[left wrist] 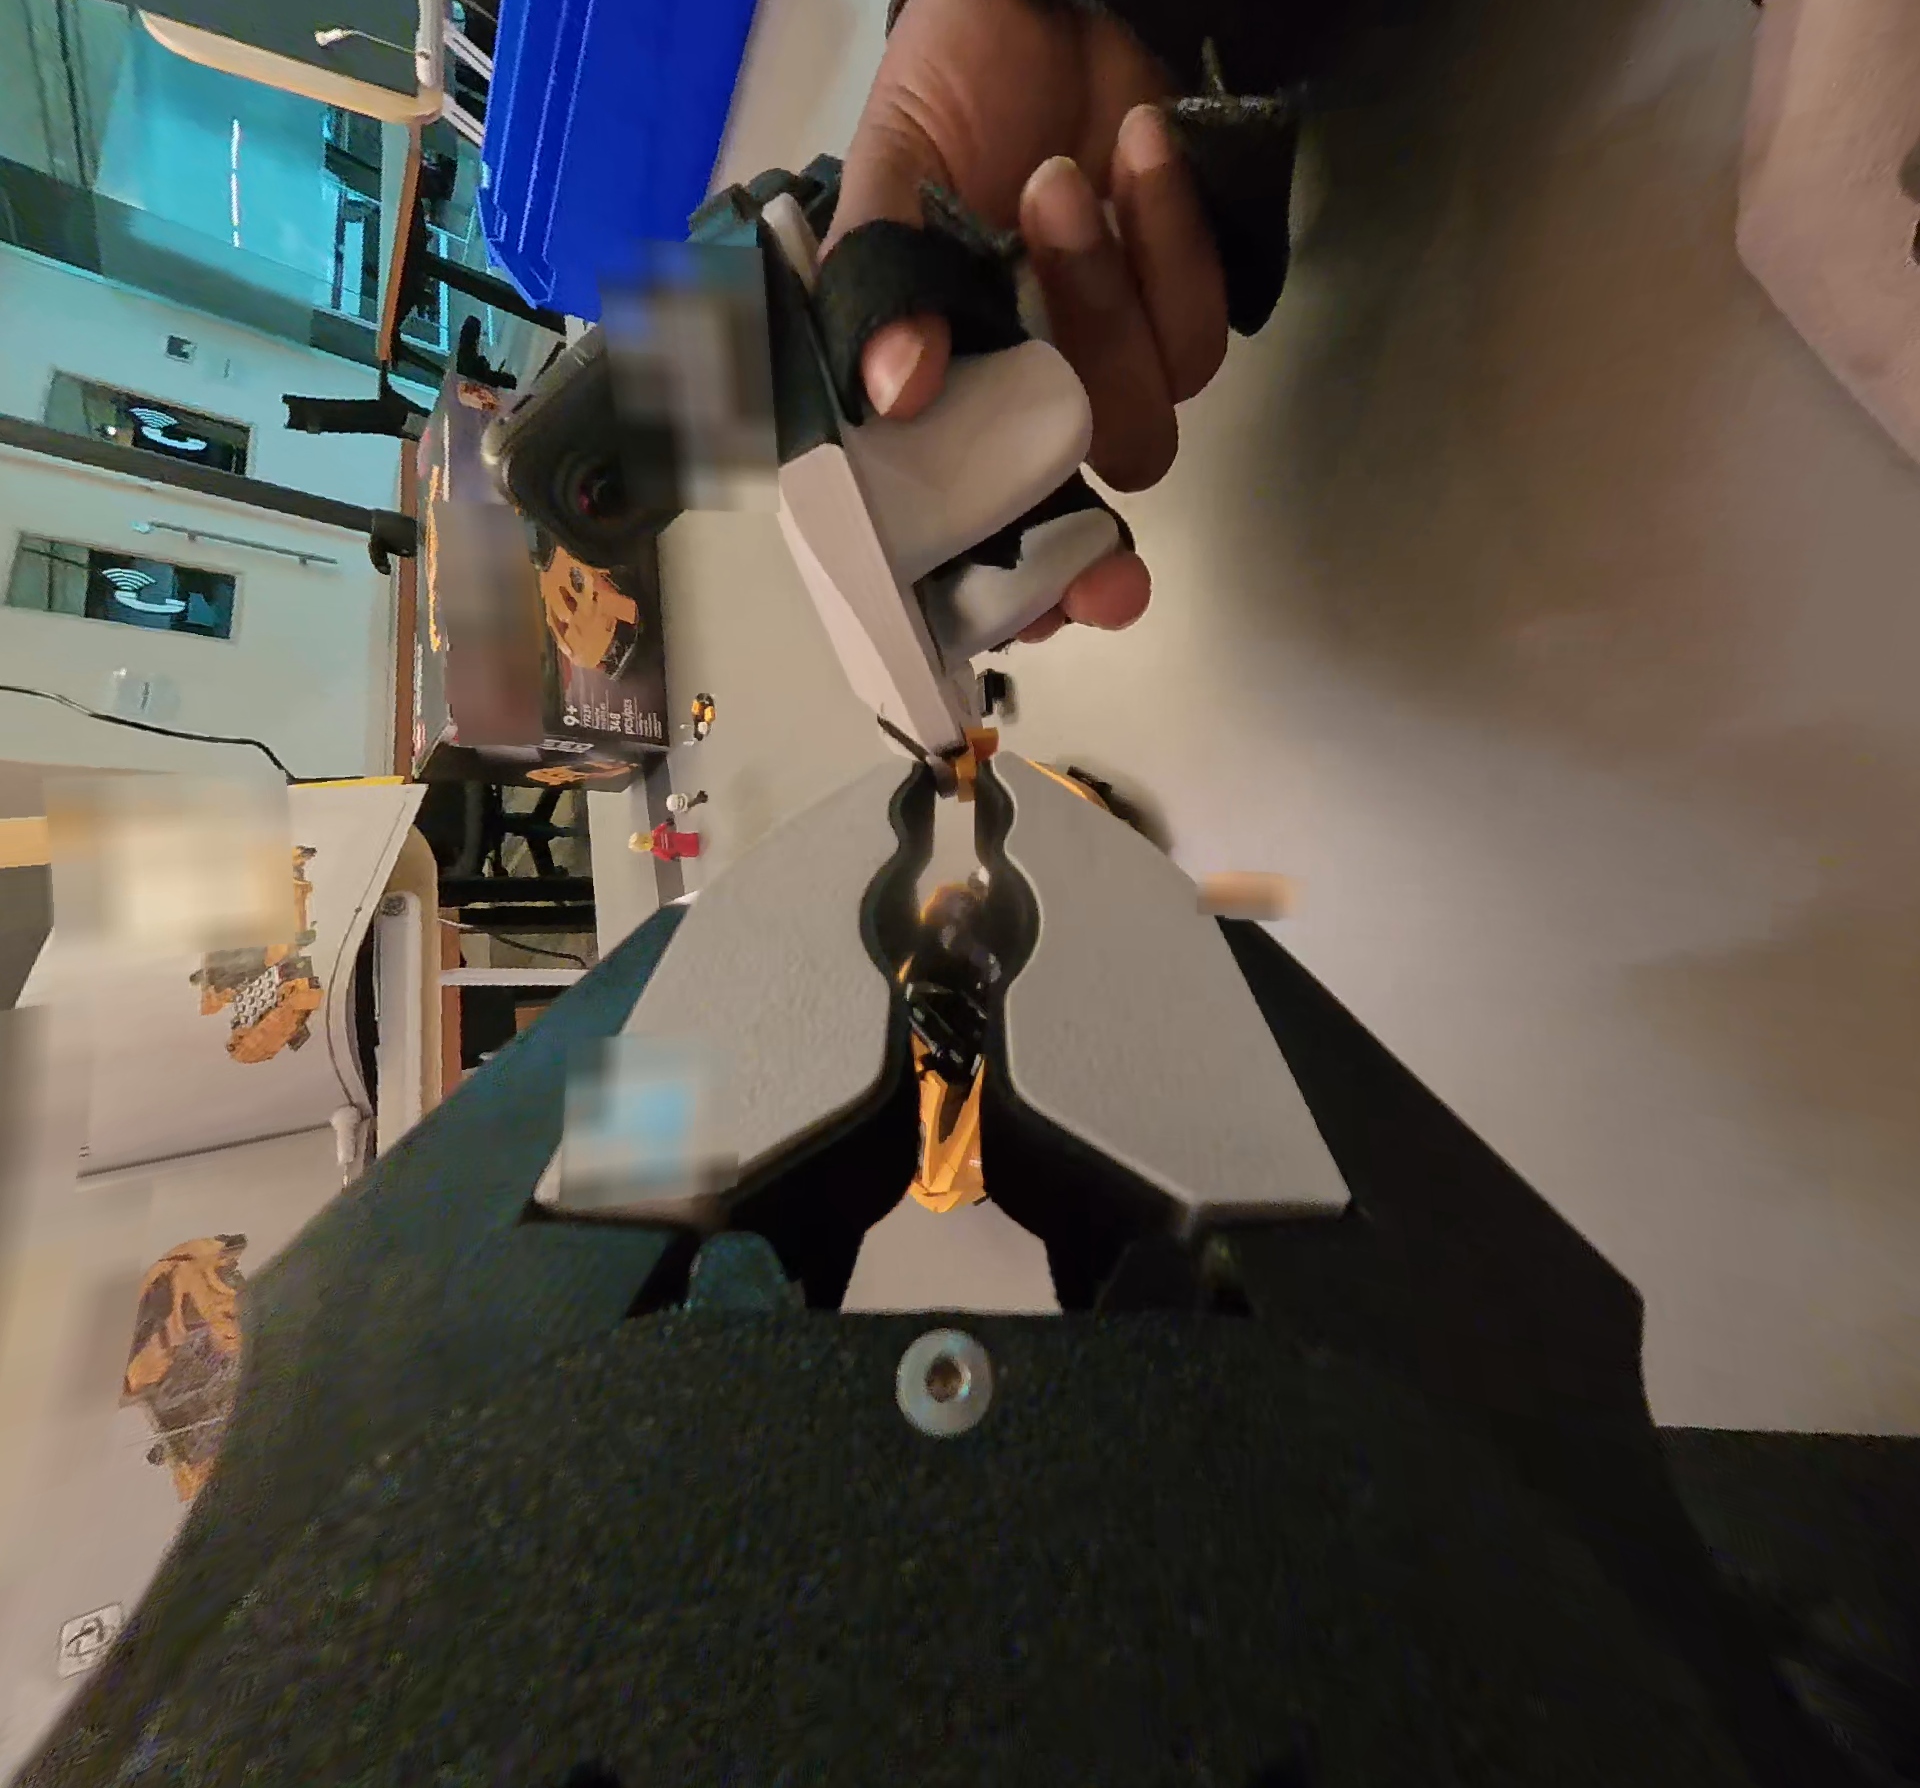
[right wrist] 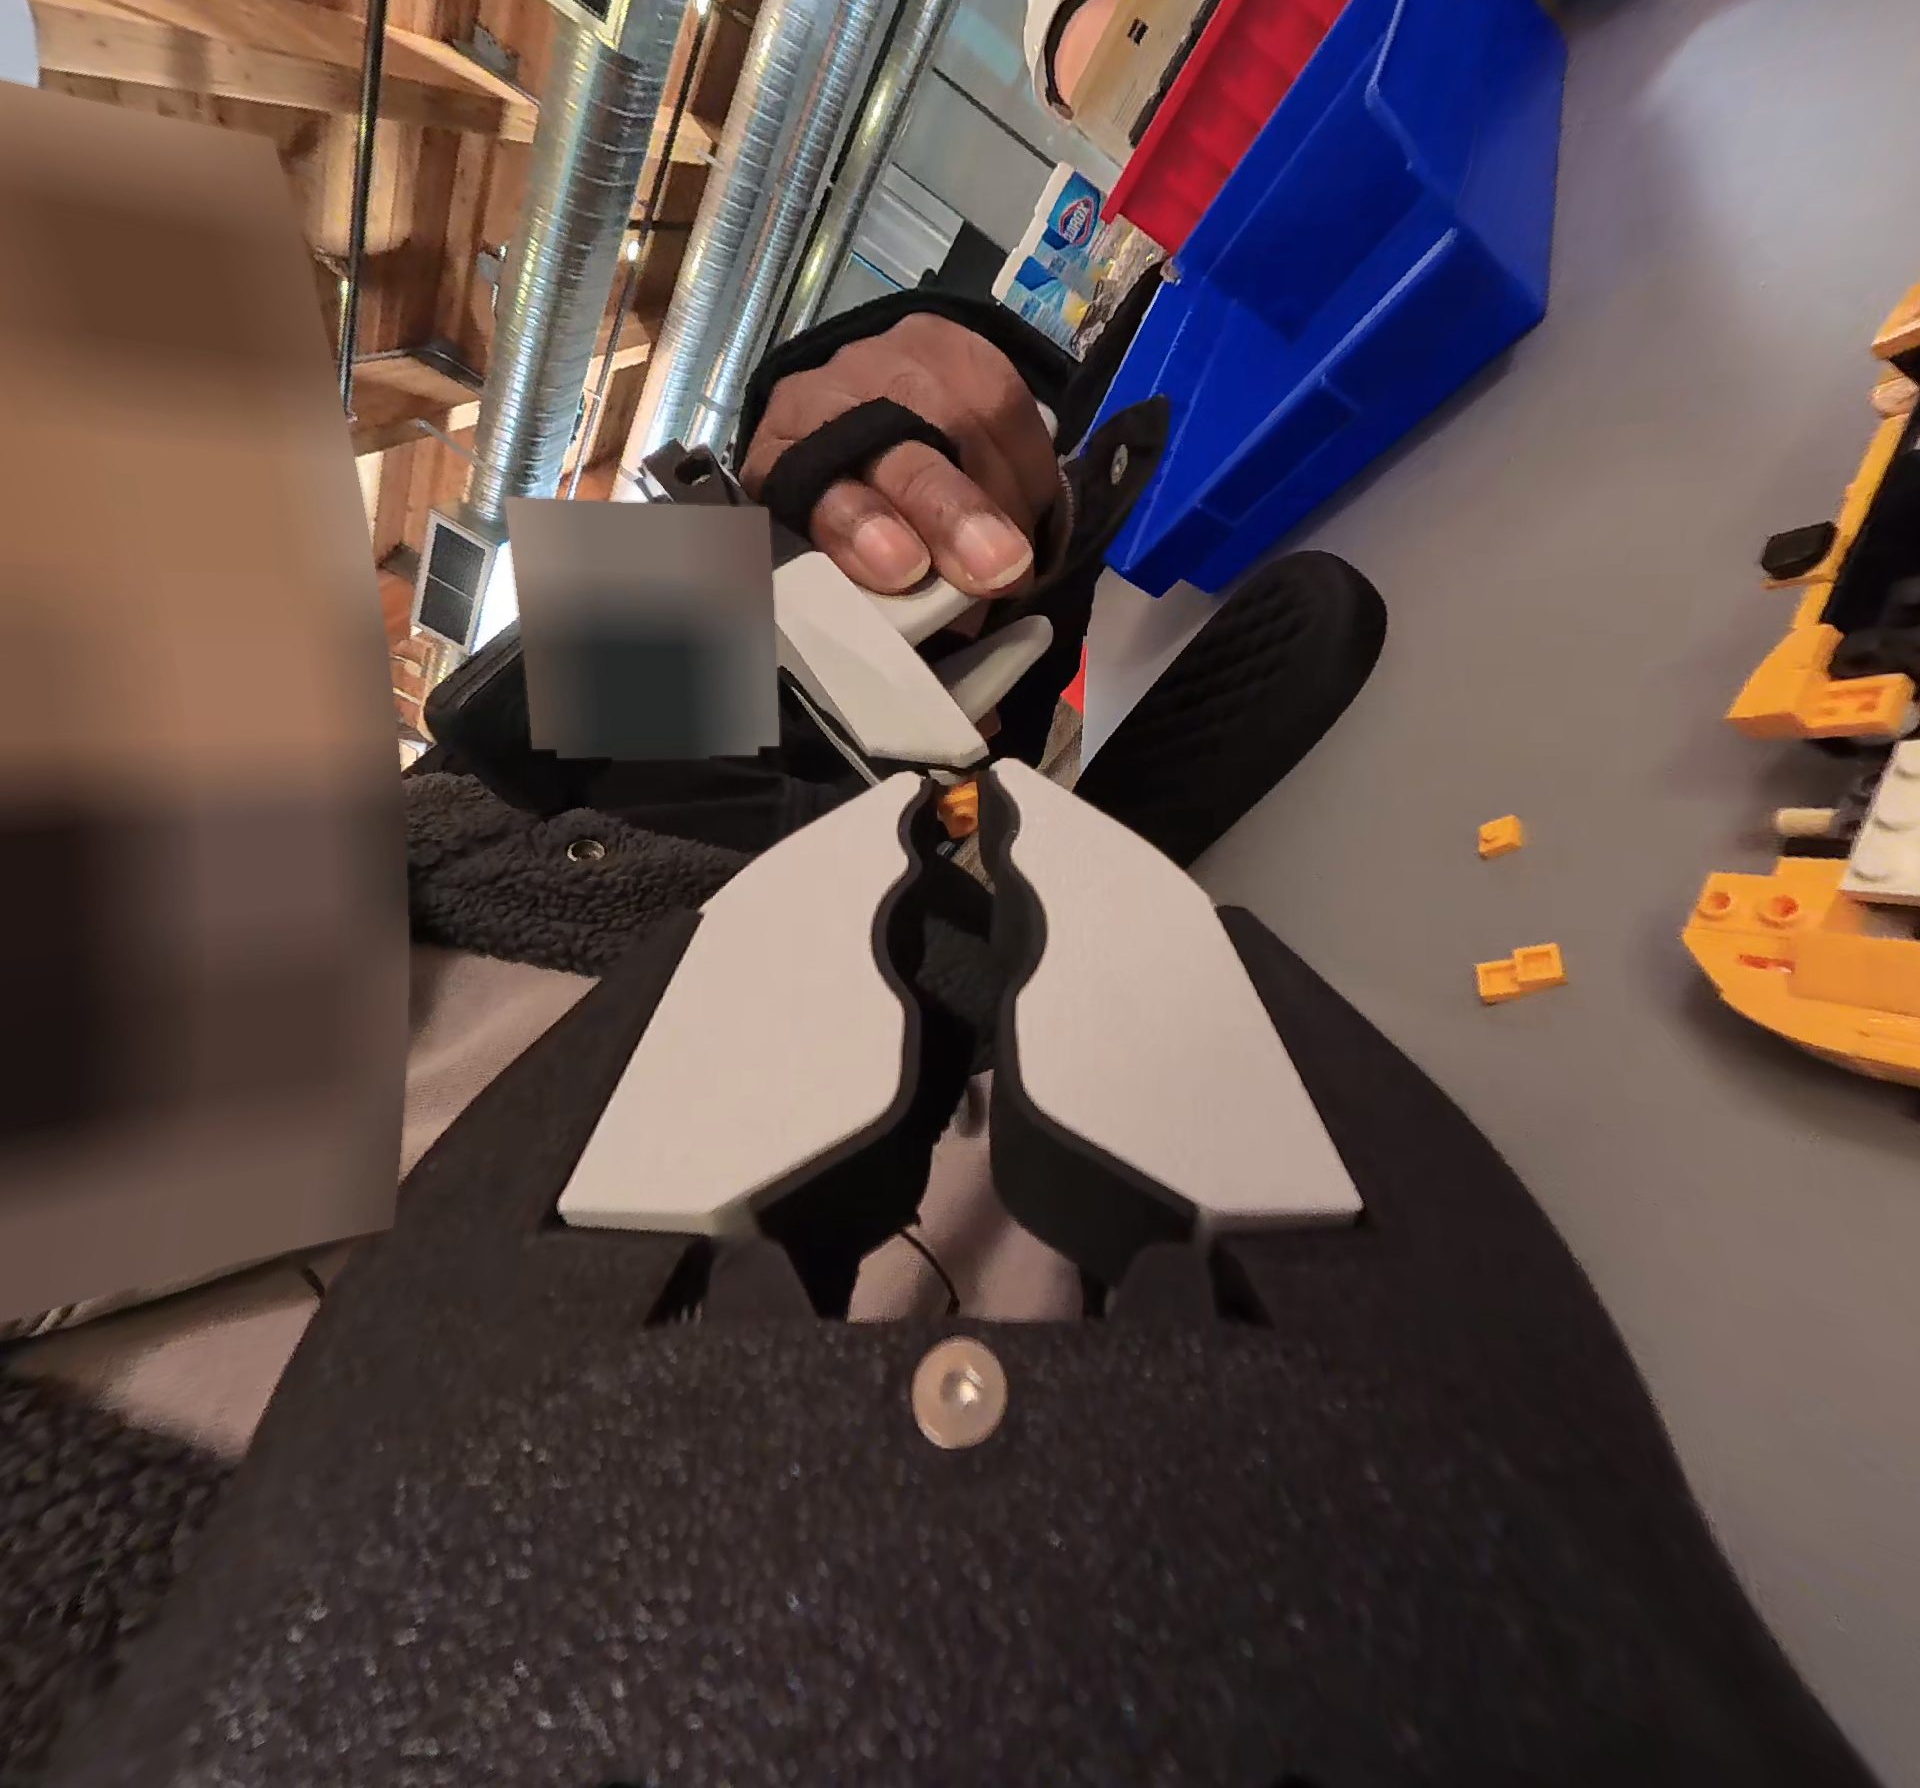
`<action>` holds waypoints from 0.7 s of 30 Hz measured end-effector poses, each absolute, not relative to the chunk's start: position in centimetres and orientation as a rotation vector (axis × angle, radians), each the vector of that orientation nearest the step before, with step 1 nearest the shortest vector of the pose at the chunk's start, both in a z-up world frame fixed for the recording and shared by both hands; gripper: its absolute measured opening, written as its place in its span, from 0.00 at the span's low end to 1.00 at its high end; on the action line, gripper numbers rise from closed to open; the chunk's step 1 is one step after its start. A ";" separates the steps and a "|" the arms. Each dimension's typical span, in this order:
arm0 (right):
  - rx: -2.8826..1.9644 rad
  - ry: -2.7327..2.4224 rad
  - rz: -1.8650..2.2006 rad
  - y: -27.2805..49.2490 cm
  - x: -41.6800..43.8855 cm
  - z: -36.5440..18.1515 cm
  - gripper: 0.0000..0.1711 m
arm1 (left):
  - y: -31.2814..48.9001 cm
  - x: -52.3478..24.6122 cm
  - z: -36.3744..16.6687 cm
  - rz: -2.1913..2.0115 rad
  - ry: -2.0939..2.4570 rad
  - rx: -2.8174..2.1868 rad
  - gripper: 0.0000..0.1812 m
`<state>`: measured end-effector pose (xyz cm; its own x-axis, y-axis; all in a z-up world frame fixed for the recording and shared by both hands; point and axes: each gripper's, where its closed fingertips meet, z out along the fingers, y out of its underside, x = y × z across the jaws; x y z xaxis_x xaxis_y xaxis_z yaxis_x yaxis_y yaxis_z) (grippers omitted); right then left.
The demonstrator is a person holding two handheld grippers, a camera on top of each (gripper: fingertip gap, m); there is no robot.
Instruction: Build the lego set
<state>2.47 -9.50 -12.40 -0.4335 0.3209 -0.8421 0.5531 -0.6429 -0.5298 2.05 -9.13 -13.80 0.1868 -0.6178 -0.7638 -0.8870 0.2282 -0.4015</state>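
Note:
My two grippers meet tip to tip above the table. A small orange Lego piece (right wrist: 958, 803) sits between the tips of my right gripper (right wrist: 958, 788); the left gripper's closed tip (right wrist: 961, 759) touches it from above. In the left wrist view the same orange piece (left wrist: 977, 751) lies between my left gripper's tips (left wrist: 958, 780), with the right gripper's tip (left wrist: 948, 767) pressed on it. Both pairs of jaws stand nearly closed on it. The part-built orange and black Lego car (right wrist: 1818, 803) lies on the grey table at right, and shows behind my left fingers (left wrist: 945, 1063).
Loose small orange pieces (right wrist: 1501, 836) (right wrist: 1522, 971) lie on the table (right wrist: 1558, 1426) near the car. Blue bins (right wrist: 1351, 304) and a red bin (right wrist: 1268, 45) stand behind. The Lego box (left wrist: 540, 616), an open instruction booklet (left wrist: 239, 980) and a red minifigure (left wrist: 670, 842) are at left.

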 end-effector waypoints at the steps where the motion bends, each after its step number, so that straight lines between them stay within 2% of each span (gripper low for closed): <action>1: 1.575 1.244 -2.212 -9.5 2.5 -12.3 0.04 | -9.1 2.1 -13.7 0.344 1.509 -1.473 0.04; 7: 1.543 1.423 -2.350 -8.9 2.7 -10.9 0.05 | -8.5 2.0 -12.4 0.160 1.287 -1.505 0.04; 12: 1.516 2.019 -2.485 -8.4 3.3 -10.0 0.09 | -8.2 1.7 -12.2 -0.054 1.117 -1.557 0.04; 15: 1.552 2.563 -2.388 -8.1 3.0 -10.8 0.11 | -8.2 1.7 -12.0 -0.171 1.044 -1.583 0.04; 18: 1.517 2.906 -2.283 -8.3 2.8 -11.2 0.08 | -8.3 2.0 -12.1 -0.244 1.022 -1.594 0.04; 21: 1.450 2.993 -2.242 -8.9 2.8 -11.5 0.05 | -8.4 2.5 -12.4 -0.266 1.030 -1.603 0.04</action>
<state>2.84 -8.92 -11.46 -0.4303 0.8709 0.2374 0.0169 0.2707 -0.9625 2.53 -8.39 -12.37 0.5884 -0.7301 -0.3475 -0.4706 0.0402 -0.8814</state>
